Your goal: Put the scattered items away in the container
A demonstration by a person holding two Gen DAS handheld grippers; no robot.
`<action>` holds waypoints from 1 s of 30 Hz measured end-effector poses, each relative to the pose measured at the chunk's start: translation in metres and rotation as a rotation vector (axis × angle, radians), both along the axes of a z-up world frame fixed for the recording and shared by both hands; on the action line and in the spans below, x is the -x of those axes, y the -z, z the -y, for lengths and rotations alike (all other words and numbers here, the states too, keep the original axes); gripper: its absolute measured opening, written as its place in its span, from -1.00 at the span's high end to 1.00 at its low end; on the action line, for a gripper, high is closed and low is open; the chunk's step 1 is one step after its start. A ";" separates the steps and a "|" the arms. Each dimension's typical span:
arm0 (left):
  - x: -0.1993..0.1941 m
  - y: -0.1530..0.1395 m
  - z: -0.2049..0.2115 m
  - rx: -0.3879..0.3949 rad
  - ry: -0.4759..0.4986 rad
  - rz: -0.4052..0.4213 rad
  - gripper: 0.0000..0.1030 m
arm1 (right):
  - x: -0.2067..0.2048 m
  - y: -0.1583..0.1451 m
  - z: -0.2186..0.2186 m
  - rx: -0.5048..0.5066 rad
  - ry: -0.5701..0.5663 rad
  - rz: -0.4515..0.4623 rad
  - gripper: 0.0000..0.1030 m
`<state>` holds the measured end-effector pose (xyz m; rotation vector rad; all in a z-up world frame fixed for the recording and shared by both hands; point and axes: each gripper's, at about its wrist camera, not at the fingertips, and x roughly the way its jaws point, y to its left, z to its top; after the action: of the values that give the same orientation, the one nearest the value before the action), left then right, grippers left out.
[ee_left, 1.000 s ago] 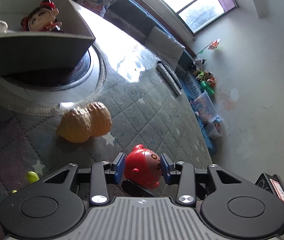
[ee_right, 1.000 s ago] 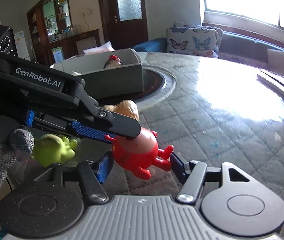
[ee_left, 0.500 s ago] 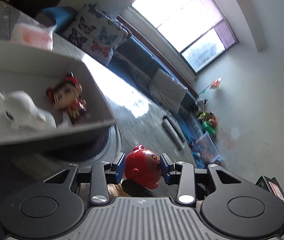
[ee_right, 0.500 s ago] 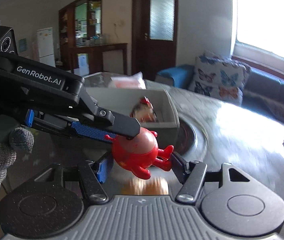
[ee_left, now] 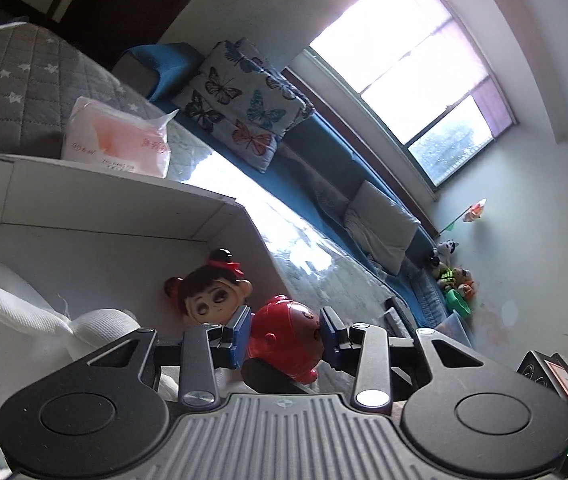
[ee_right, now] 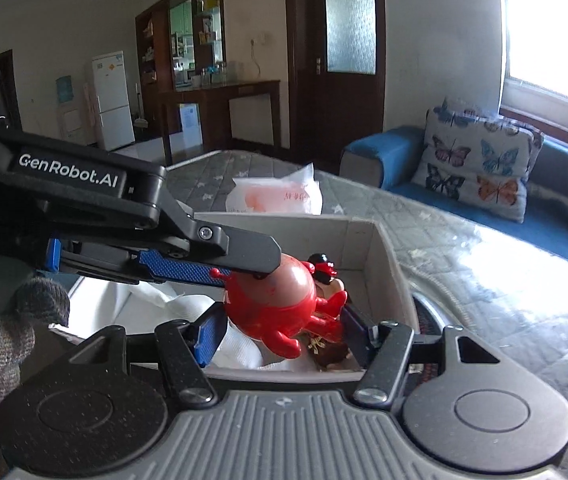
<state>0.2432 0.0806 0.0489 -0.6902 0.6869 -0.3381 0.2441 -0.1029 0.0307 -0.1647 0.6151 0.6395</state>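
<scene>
My left gripper [ee_left: 284, 332] is shut on a red toy figure [ee_left: 284, 336] and holds it above the near edge of the open white box [ee_left: 219, 200]. In the right wrist view the same red toy [ee_right: 275, 304] hangs in the left gripper's blue pads over the box [ee_right: 380, 248]. My right gripper [ee_right: 279, 332] is open, its fingers on either side of the toy and apart from it. Inside the box lie a doll with black hair and a red bow [ee_left: 215, 292] and a white plush [ee_left: 43, 320].
A pink tissue pack [ee_left: 119, 140] lies on the quilted grey table cover [ee_left: 11, 72] behind the box. A blue sofa with a butterfly cushion [ee_right: 480, 164] stands beyond the table. A remote [ee_left: 398, 312] lies on the table's far side.
Both grippers have risen and moved toward the box with the red toy. The orange toy and green toy on the table have dropped out of view.
</scene>
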 end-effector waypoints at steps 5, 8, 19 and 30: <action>-0.013 0.019 -0.004 0.001 -0.003 -0.050 0.24 | -0.012 0.020 -0.006 0.025 -0.005 -0.045 -0.23; -0.015 0.028 -0.005 -0.003 -0.006 -0.069 0.24 | -0.017 0.030 -0.008 0.032 -0.010 -0.074 -0.23; -0.001 0.025 -0.005 -0.027 -0.025 -0.069 0.24 | -0.006 0.027 -0.006 0.031 -0.003 -0.058 -0.26; 0.039 0.005 -0.002 -0.044 -0.026 -0.009 0.24 | 0.041 0.003 0.016 -0.016 -0.011 0.001 -0.28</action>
<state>0.2042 0.0821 0.0437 -0.6584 0.6909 -0.2951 0.2030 -0.1192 0.0276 -0.1538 0.6088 0.6551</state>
